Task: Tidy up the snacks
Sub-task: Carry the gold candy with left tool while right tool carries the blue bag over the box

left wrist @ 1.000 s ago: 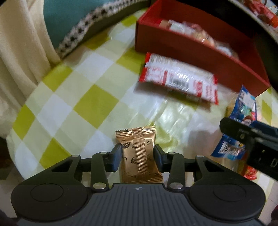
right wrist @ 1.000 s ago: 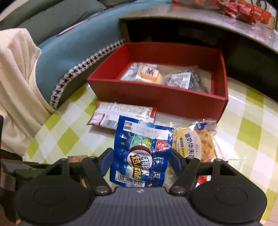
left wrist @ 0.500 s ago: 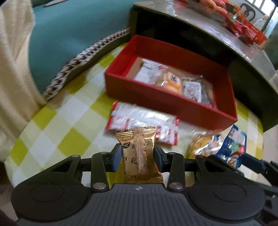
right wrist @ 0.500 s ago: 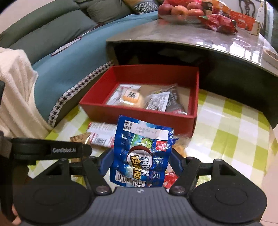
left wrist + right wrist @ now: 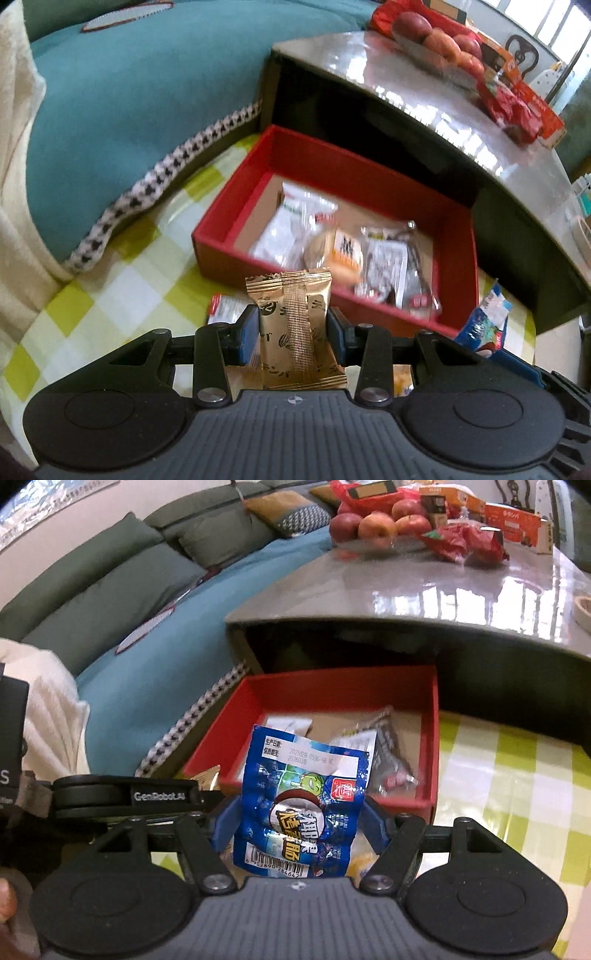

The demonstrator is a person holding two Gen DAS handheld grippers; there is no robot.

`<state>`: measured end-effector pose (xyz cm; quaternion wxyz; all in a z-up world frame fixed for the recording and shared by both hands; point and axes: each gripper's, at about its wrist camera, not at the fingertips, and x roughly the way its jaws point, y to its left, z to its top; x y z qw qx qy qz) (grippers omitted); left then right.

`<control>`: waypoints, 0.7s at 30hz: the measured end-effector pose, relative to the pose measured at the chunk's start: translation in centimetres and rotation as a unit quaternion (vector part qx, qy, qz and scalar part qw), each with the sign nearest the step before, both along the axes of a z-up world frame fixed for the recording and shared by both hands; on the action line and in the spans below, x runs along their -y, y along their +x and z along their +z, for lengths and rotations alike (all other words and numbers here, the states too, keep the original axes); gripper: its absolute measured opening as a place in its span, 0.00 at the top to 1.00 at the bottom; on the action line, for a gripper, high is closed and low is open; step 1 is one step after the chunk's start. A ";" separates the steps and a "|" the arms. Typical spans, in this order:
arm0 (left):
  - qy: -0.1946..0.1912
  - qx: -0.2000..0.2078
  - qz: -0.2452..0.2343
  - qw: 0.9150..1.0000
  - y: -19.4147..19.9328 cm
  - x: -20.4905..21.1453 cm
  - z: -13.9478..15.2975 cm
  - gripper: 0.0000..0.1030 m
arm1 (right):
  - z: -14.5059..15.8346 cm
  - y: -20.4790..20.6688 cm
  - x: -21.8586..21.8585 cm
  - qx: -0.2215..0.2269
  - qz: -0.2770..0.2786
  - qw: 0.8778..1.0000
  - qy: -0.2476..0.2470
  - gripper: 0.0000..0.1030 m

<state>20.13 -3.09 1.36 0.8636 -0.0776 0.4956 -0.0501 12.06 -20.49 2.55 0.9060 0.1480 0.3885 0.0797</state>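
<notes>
1. The left tool [image 5: 291, 332] is clamped on a gold wrapped snack [image 5: 293, 332], standing upright between its pads. The grip sits on the crinkly wrapper, so a jolt could probably let the packet slide or twist out above the checked table [image 5: 122, 295].
2. The right tool [image 5: 297, 821] pinches a blue sausage packet [image 5: 301, 805] across its width. The film is slick and the packet bulges, so it may slump or slip free short of the box.
3. The two tools travel close side by side; the left one's body shows just beside the right one's fingers, and they could knock each other.
4. Loose packets lie on the table in front of the red box [image 5: 458, 229]; a low pass could drag them.
5. The box already holds several clear-wrapped snacks [image 5: 332, 243]; dropping from high could bounce a packet off them or catch the near wall.
6. The dark table edge [image 5: 369, 627] overhangs the box's far side, a likely bump.
</notes>
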 end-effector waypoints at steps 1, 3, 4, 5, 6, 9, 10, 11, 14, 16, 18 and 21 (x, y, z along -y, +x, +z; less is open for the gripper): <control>-0.001 0.003 0.001 1.000 0.3 0.1 0.2 0.53 | 0.0 0.3 0.1 0.000 -0.003 1.000 -0.001 0.28; 0.000 0.006 0.002 1.000 0.9 0.4 0.3 0.53 | -0.1 1.1 0.4 0.000 -0.010 1.000 -0.003 0.28; 0.000 0.007 0.002 1.000 1.3 0.6 0.3 0.53 | -0.1 1.5 0.5 0.000 -0.013 1.000 -0.004 0.28; 0.001 0.008 0.002 1.000 1.6 0.8 0.3 0.53 | -0.2 2.0 0.6 0.000 -0.015 1.000 -0.006 0.28; 0.002 0.009 0.003 1.000 1.9 1.0 0.2 0.53 | -0.3 2.4 0.8 0.000 -0.018 1.000 -0.008 0.28; 0.004 0.012 0.001 1.000 3.0 1.9 0.1 0.53 | -0.3 3.4 1.3 0.001 -0.024 1.000 -0.013 0.28; 0.004 0.014 0.000 1.000 3.3 2.1 0.1 0.53 | -0.4 3.8 1.5 0.002 -0.026 1.000 -0.014 0.28; 0.004 0.014 -0.001 1.000 3.6 2.3 0.1 0.53 | -0.4 4.2 1.6 0.002 -0.028 1.000 -0.014 0.28; 0.005 0.015 -0.004 1.000 4.7 2.9 -0.2 0.53 | -0.8 5.2 2.1 0.002 -0.035 0.999 -0.015 0.28; 0.012 0.019 -0.004 1.000 5.3 3.2 -0.4 0.53 | -1.0 6.1 2.4 0.001 -0.038 0.999 -0.017 0.28; 0.019 0.019 -0.002 1.000 5.9 3.5 -0.6 0.53 | -1.4 6.7 2.6 -0.001 -0.039 0.999 -0.022 0.28; 0.021 0.016 0.000 1.000 6.8 3.8 -1.2 0.53 | -2.0 7.7 2.8 -0.006 -0.041 0.999 -0.027 0.28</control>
